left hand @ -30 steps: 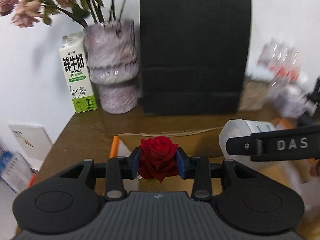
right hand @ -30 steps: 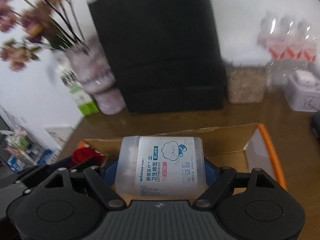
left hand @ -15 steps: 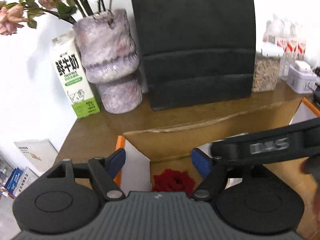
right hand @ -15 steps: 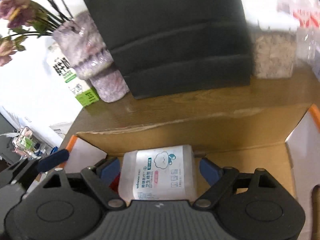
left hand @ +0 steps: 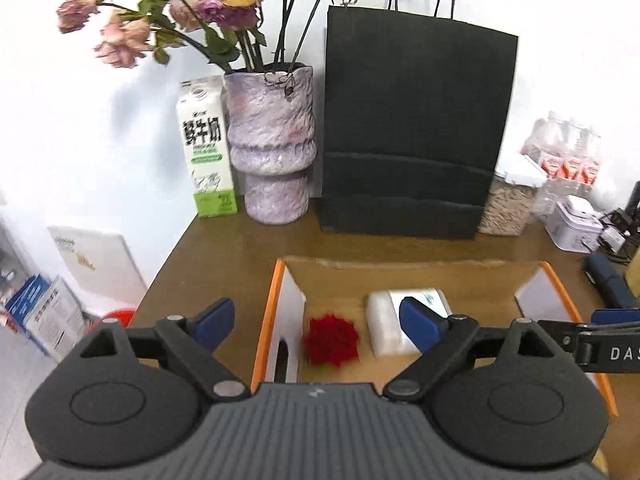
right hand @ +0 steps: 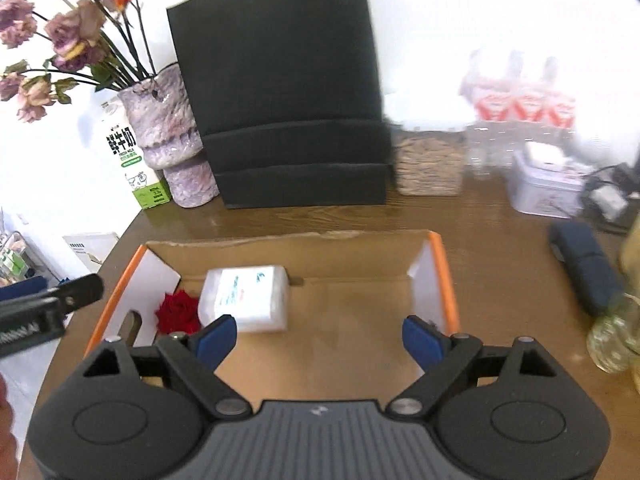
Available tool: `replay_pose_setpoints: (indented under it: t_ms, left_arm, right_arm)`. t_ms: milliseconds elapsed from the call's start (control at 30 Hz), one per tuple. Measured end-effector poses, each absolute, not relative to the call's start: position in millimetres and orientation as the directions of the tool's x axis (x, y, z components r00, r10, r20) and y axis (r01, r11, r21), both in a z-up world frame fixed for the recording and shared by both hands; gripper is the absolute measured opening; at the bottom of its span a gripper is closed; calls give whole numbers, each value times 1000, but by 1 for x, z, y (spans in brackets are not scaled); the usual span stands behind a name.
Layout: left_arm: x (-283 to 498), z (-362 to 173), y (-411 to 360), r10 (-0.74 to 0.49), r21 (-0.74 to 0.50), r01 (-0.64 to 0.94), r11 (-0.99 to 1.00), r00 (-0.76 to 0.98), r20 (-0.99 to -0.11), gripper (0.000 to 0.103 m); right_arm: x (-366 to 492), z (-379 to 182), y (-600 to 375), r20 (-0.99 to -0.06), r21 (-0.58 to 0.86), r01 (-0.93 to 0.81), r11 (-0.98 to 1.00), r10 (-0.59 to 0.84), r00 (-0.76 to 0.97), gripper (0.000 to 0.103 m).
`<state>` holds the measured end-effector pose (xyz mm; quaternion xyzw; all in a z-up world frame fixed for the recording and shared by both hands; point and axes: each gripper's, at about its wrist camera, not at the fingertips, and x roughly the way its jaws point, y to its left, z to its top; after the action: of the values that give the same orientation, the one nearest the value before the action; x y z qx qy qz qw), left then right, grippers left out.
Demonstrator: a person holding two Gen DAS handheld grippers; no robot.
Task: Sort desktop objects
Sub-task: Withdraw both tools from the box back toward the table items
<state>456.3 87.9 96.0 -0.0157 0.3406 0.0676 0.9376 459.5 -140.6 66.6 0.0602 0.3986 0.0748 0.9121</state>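
Observation:
An open cardboard box [left hand: 472, 276] with orange-edged flaps sits on the brown table; it also shows in the right wrist view [right hand: 352, 252]. Inside it at the left lie a red rose head [left hand: 331, 339] [right hand: 179, 312] and, just to its right, a white cotton-bud box [left hand: 394, 320] [right hand: 246, 296]. My left gripper [left hand: 320, 322] is open and empty, raised above the box's left end. My right gripper [right hand: 320, 336] is open and empty, raised above the box's middle.
At the back stand a milk carton [left hand: 206, 148], a purple vase of dried roses [left hand: 276, 140], a black paper bag [left hand: 412, 136], a grain jar [left hand: 508, 204], bottles [right hand: 520, 100] and a tin [right hand: 544, 188]. A dark blue object [right hand: 584, 268] lies right of the box.
Both grippers let go: the rose and the cotton-bud box dropped into the cardboard box. Both grippers then opened wide and pulled up and back from it.

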Motion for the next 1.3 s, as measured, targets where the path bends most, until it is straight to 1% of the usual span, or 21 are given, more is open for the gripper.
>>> replay_pose_setpoints:
  t_ms: [100, 167, 200, 300, 433, 500, 533, 567, 633, 700, 800, 900, 933, 1000, 1067, 1133, 1167, 1200, 1233, 1300]
  left_arm:
    - [419, 103, 80, 87, -17, -128, 992, 758, -647, 95]
    - [392, 101, 75, 63, -30, -109, 994, 758, -650, 96]
    - [379, 98, 72, 49, -35, -94, 995, 754, -655, 96]
    - [336, 93, 65, 4, -40, -41, 998, 751, -660, 96]
    - [261, 88, 65, -51, -63, 14, 998, 767, -639, 98]
    - [215, 82, 68, -94, -106, 34, 994, 769, -632, 100]
    - [193, 79, 69, -118, -123, 52, 991, 772, -624, 100]
    - [175, 78, 70, -143, -127, 81, 989, 775, -616, 101]
    - [139, 80, 70, -179, -106, 145, 984, 786, -592, 101]
    - [109, 86, 74, -193, -111, 158, 981, 809, -555, 103]
    - [70, 93, 75, -222, -97, 200, 975, 839, -496, 103]
    - [33, 84, 70, -202, -84, 183, 979, 885, -420, 103]
    - [24, 78, 68, -199, -82, 182, 980, 895, -399, 103]
    - [8, 62, 61, -183, -77, 166, 983, 913, -366, 103]
    - [-1, 49, 54, -170, -58, 160, 985, 919, -356, 103]
    - [5, 38, 44, -221, -70, 211, 975, 879, -422, 103]
    - [10, 35, 40, -250, -85, 238, 968, 852, -461, 103]
    - [11, 31, 35, -277, -105, 259, 960, 835, -476, 103]
    - [9, 29, 34, -283, -107, 264, 959, 837, -469, 103]
    - [1, 26, 27, -246, -55, 247, 967, 869, -428, 103]
  right_arm:
    - [422, 76, -149, -706, 127, -119, 985, 174, 687, 91]
    - [393, 81, -154, -706, 112, -150, 982, 185, 683, 95]
    - [381, 81, -155, -710, 110, -166, 980, 194, 677, 95]
    - [336, 83, -161, -722, 109, -218, 970, 228, 654, 95]
    - [262, 84, -173, -704, 137, -264, 955, 282, 652, 95]
    - [222, 82, -181, -684, 178, -285, 942, 327, 652, 97]
    - [202, 79, -182, -679, 177, -297, 938, 335, 654, 101]
    - [186, 77, -181, -671, 158, -309, 938, 331, 663, 101]
    - [146, 74, -176, -640, 86, -342, 936, 315, 701, 101]
    - [117, 71, -171, -630, 51, -350, 935, 303, 716, 102]
    - [79, 66, -166, -623, 71, -372, 925, 333, 708, 102]
    - [48, 54, -163, -624, 94, -350, 932, 329, 709, 102]
    - [37, 48, -162, -622, 98, -342, 934, 326, 712, 102]
    - [16, 36, -158, -611, 53, -338, 940, 298, 733, 102]
    - [-1, 25, -154, -594, 4, -307, 952, 249, 765, 103]
    - [-11, 14, -147, -590, -25, -292, 956, 222, 777, 103]
    - [-15, 9, -145, -589, -19, -304, 953, 234, 773, 103]
    - [-16, 6, -143, -584, -11, -318, 948, 252, 772, 103]
    - [-17, 4, -141, -579, -6, -326, 945, 263, 772, 103]
    - [-21, 4, -138, -554, -12, -335, 942, 273, 786, 103]
